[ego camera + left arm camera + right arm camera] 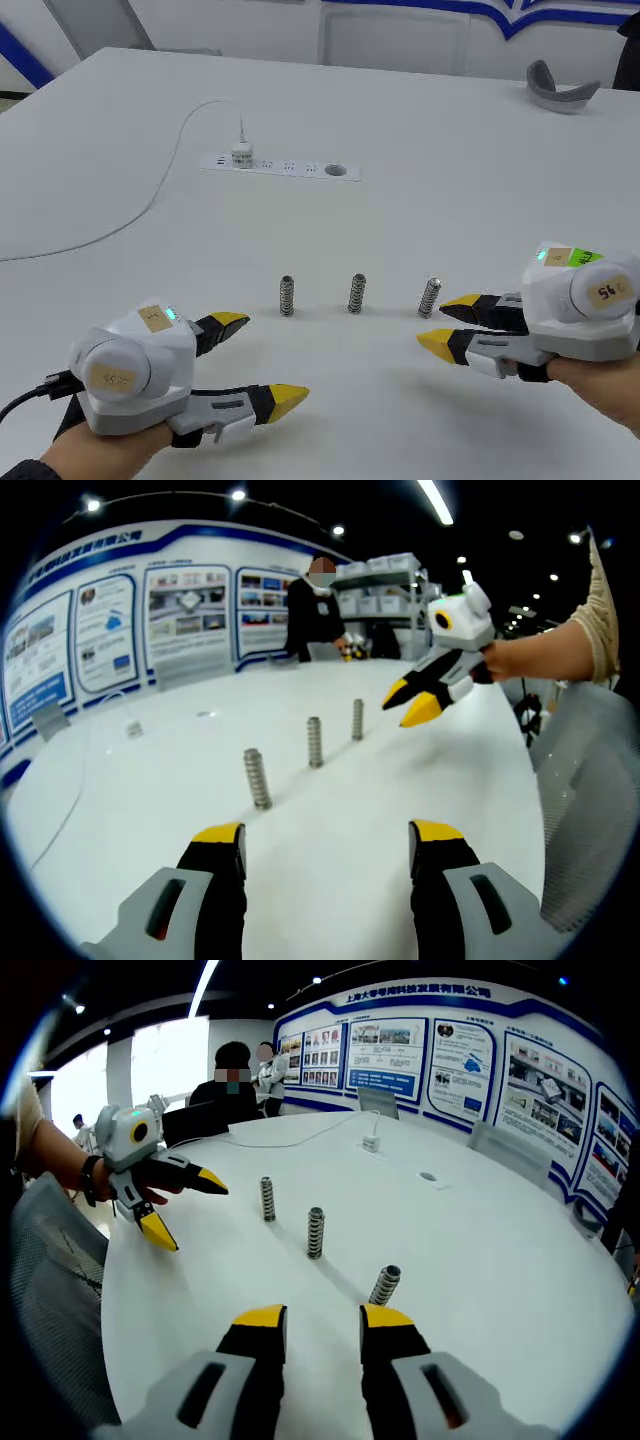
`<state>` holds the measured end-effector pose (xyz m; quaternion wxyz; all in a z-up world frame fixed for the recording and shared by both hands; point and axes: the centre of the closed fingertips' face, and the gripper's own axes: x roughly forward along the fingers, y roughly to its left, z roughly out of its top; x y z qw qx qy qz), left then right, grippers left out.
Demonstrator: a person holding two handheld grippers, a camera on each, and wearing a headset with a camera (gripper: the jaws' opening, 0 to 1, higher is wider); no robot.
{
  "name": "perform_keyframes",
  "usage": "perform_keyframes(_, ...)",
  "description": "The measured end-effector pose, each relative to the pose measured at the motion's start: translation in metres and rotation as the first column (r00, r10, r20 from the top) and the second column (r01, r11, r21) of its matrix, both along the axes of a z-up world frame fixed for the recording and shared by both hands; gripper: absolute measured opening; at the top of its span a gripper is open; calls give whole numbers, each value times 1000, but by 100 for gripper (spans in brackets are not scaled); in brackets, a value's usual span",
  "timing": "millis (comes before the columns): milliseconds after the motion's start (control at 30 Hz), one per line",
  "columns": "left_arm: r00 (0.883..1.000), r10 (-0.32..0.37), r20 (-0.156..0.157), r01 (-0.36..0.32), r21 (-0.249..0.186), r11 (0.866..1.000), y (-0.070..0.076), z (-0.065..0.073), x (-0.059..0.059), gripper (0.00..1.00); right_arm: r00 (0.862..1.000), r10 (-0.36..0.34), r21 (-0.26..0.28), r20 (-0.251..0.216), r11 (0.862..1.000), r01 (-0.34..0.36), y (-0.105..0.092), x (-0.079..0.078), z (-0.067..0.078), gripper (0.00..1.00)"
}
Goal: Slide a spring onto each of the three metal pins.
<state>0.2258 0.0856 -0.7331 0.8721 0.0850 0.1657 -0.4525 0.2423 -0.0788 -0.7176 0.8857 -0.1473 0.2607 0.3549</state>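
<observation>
Three grey springs stand in a row on the white table, each on a pin: left spring (287, 296), middle spring (357, 293), and right spring (429, 297), which leans a little. My left gripper (258, 358) hovers in front of the left spring, open wide and holding nothing. Its own view shows its jaws (328, 832) spread, with the springs (257, 778) beyond. My right gripper (448, 321) sits just right of the leaning spring, open with a smaller gap. In its own view the right gripper (323, 1317) points at that spring (385, 1285), apart from it.
A white power strip (280, 166) with a plug and a trailing cable (150, 200) lies behind the springs. A grey curved object (560, 88) rests at the back right. People (232, 1080) stand beyond the table's far side.
</observation>
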Motion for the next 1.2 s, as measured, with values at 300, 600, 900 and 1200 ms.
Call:
perform_keyframes(300,1000,2,-2,-2,-2,1000,1,0,1,68,1000,-16,12,9,1000,16,-12,-3,0,39)
perform_keyframes(600,1000,12,-6,-12,-2,1000,4,0,1,69,1000,-17,37,22,999,16,-16,-5,1,48)
perform_keyframes(900,1000,24,-8,-24,-4,1000,7,1,2,70,999,-19,63,30,998,17,-18,-7,0,55)
perform_keyframes(1200,999,38,-17,-38,-6,999,10,-2,3,72,999,-29,93,44,995,25,-17,-6,4,60)
